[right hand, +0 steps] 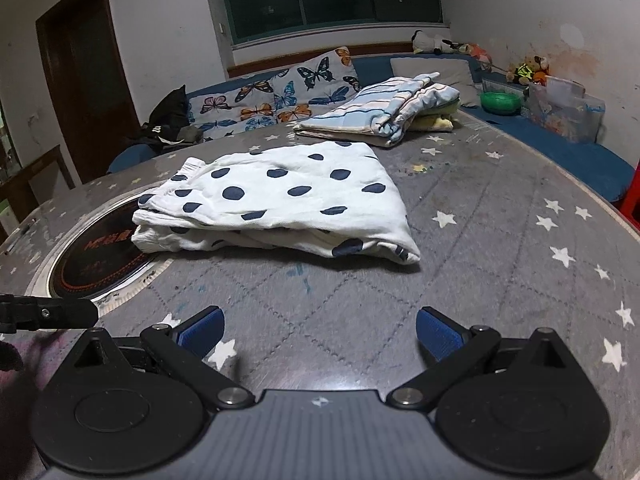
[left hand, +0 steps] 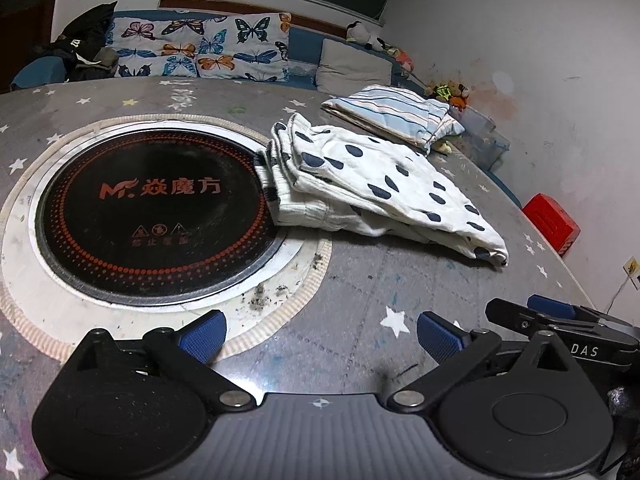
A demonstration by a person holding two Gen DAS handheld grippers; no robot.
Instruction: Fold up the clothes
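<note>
While both grippers hover with fingers spread, left gripper (left hand: 322, 334), right gripper (right hand: 320, 332), folded polka-dot garment (right hand: 280, 200) on starred table (right hand: 500, 240), edge overlapping round cooktop (left hand: 152, 216), striped folded cloth (right hand: 380, 110) behind.

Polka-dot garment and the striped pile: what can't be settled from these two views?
- Polka-dot garment: its type; folded layers hide the shape in both views.
- Yellow item: right wrist view, mostly hidden under the striped cloth.
- Cooktop: its small warning text is unreadable in the left wrist view.
- Red object: cut off by the table edge.
</note>
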